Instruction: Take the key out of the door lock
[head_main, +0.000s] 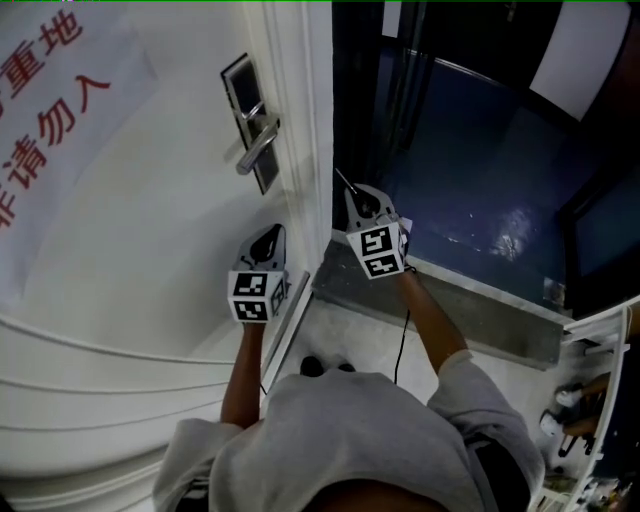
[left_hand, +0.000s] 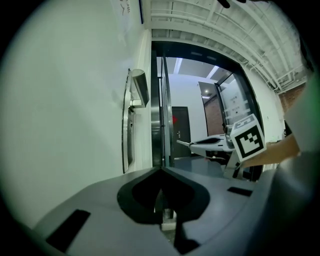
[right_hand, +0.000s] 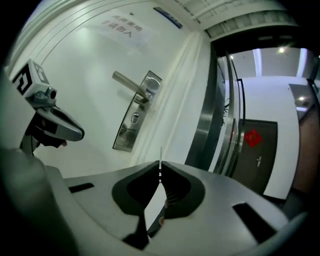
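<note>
With the key (right_hand: 160, 153) clear of the door lock (right_hand: 136, 114), the right tool (right_hand: 160, 166) is clenched on what looks like its thin blade. The blade is seen edge-on as a bright sliver poking past the tips, and the angle is too poor to tell how much of it is pinched. The lock plate sits on the white door (head_main: 150, 230) behind the lever handle (right_hand: 129, 83), and its keyhole (right_hand: 135, 118) shows nothing in it. The right tool hangs near the door's edge, beside the dark doorway and apart from the plate. The left tool (left_hand: 161, 171), low in front of the door face, has its jaws pressed together with nothing gripped between them. On this evidence the pull-out step seems done and the task near its end. The next move calls for a firm, steady hold while the key is carried away, since so thin a blade could slip or twist in the pinch.
</note>
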